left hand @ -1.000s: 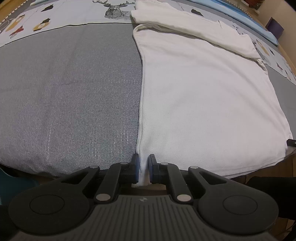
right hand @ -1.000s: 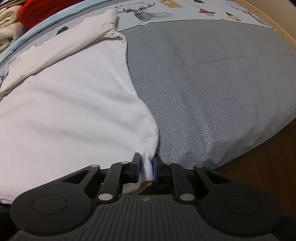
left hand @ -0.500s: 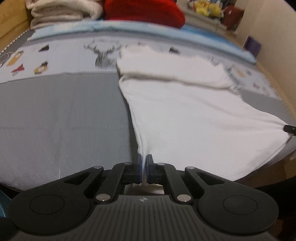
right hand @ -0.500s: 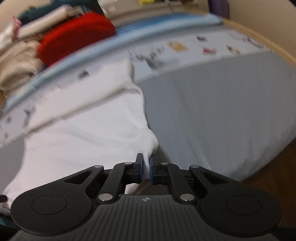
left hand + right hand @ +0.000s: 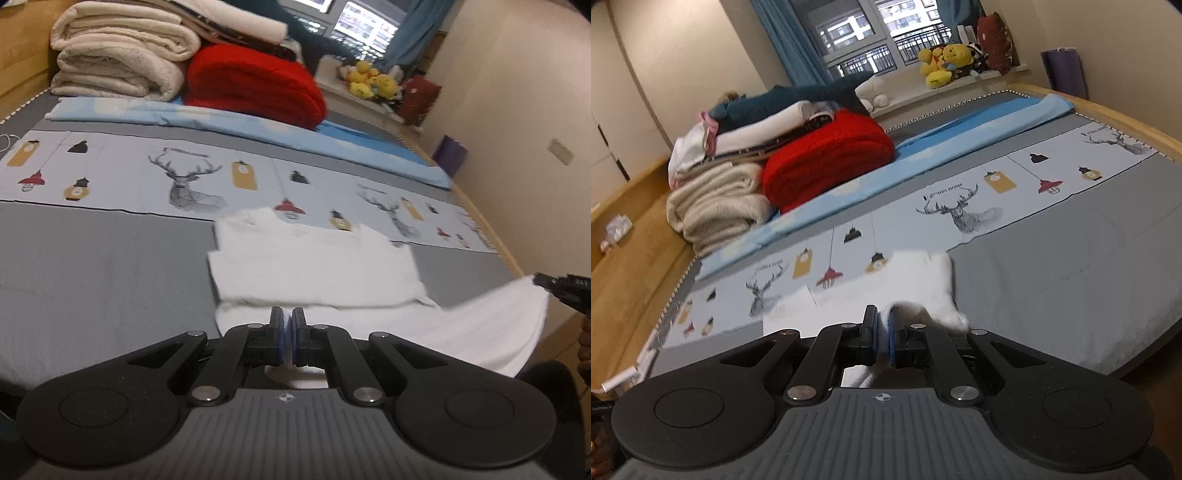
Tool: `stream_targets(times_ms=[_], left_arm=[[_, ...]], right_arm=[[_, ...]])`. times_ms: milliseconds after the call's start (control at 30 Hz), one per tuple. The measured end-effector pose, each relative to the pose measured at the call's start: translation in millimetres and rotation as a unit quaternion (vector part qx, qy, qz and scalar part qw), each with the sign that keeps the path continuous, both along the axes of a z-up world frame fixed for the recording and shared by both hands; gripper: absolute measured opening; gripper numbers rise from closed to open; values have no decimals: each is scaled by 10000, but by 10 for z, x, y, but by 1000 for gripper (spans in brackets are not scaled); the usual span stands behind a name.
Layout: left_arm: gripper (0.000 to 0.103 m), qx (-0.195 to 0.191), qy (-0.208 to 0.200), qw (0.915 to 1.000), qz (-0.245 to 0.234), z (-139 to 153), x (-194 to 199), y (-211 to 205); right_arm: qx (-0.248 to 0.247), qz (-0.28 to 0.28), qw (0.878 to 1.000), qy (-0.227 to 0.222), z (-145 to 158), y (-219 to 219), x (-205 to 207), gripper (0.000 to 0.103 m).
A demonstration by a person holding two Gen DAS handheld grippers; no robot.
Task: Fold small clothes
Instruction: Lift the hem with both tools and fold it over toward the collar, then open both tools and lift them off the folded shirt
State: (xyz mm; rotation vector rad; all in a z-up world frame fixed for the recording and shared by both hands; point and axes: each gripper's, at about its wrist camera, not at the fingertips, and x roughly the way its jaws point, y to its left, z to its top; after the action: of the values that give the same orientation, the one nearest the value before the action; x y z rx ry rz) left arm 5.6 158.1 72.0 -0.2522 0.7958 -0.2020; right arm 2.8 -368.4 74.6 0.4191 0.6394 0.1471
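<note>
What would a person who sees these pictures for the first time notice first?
Probably the white shirt on the grey bed, its near edge lifted by the left gripper and right gripper, whose jaws pinch one corner each. Next, the red blanket at the far side of the bed, beside folded cream blankets.

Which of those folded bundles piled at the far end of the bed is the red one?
The red blanket, lying directly on the blue sheet, right of the cream blankets.
</note>
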Motion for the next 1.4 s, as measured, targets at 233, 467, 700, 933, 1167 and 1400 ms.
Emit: stream_targets(times_ms=[233,467,700,933,1167,1400], left_arm=[[4,123,463,9988,111,-482,1270,182],[4,179,1290,9903,483,-1232,2004,178],[5,326,1462,9875,498,-1373,2228,175],[13,301,1431,9867,706,-1339,2117,324],[27,495,1434,9851,808,-1307,1971,366],[29,585,1449,9835,916,-1266,1878,377]], right_arm=[[-399,-205,9986,296,-411,-23,928,5],[-1009,-114,9914,820,-997,61,1740,4],[-799,-670,9853,1351,-1399,-70,1909,0],[-1085,-688,9835,1277,-1370,-15,1878,1],[-1110,-690,9827,1312,-1326,-53,1708,6],[-1223,-675,9825,1236,-1234,-74,1540,10]])
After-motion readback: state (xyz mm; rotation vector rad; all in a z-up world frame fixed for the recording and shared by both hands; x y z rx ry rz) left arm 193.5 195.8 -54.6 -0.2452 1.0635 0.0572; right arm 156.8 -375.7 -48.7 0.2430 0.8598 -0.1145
